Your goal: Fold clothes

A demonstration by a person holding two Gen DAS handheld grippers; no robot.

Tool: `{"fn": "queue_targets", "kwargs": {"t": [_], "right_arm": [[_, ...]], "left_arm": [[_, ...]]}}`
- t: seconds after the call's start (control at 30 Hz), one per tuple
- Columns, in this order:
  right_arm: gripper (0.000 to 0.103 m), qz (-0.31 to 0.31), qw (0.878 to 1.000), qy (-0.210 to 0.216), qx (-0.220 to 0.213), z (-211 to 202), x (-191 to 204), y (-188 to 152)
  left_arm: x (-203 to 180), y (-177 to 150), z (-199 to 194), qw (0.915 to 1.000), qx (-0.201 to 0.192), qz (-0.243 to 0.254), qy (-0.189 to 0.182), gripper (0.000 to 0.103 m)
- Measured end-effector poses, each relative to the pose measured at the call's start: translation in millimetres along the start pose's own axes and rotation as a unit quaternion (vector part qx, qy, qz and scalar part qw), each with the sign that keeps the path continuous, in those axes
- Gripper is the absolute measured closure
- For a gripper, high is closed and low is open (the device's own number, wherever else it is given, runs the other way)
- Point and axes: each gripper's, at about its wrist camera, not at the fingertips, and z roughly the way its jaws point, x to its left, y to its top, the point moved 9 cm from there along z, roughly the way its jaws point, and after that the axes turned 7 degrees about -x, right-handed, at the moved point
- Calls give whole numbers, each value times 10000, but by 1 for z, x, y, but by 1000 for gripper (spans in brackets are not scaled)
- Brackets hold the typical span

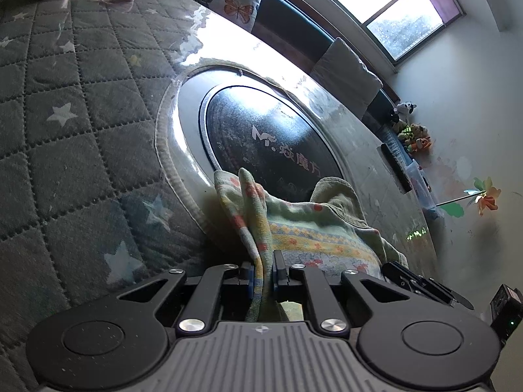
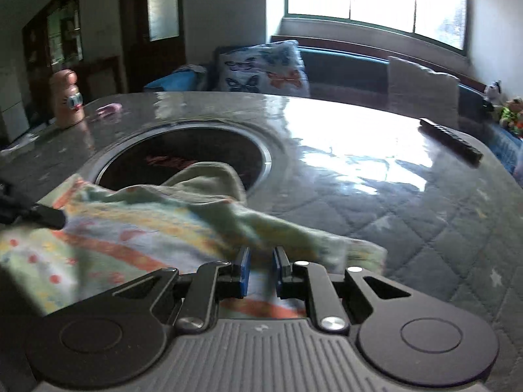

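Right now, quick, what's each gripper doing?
Left gripper: shut on the cloth.
Right gripper: open, cloth lying between its fingers, not pinched.

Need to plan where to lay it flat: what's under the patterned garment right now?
The patterned garment lies over the quilted table cover and the near rim of the round black cooktop. Anything beneath the cloth is hidden.

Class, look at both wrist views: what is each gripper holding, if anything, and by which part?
The left gripper is shut on a bunched edge of the patterned garment. The right gripper has its jaws apart over the cloth; nothing is visibly clamped.
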Motion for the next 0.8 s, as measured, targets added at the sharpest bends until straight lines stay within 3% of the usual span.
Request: {"fn": "queue_targets", "kwargs": {"t": [0.13,0.27,0.5,0.7,0.8], "right_arm": [[89,120,9994,-308,-85,-4,-19,-1],[76,354,9976,-585,-124,-9,-40,-4],[56,1204,9907,-613,-159,-7,-65,-13],[55,1515,9878,-313,-199,-9,-61,-16],[71,1230,9917,-306,-205,-7,-49,-15]], "left_arm": [[0,0,0,10000,-13,61,30,92],[-1,-1,0,9999,-33,93,51,92],[-2,-2,-1,9999,-39,110,79,92],[-4,-2,-1,9997,-61,177,144,92],[-5,-2,-1,9996,-72,211,176,92]]}}
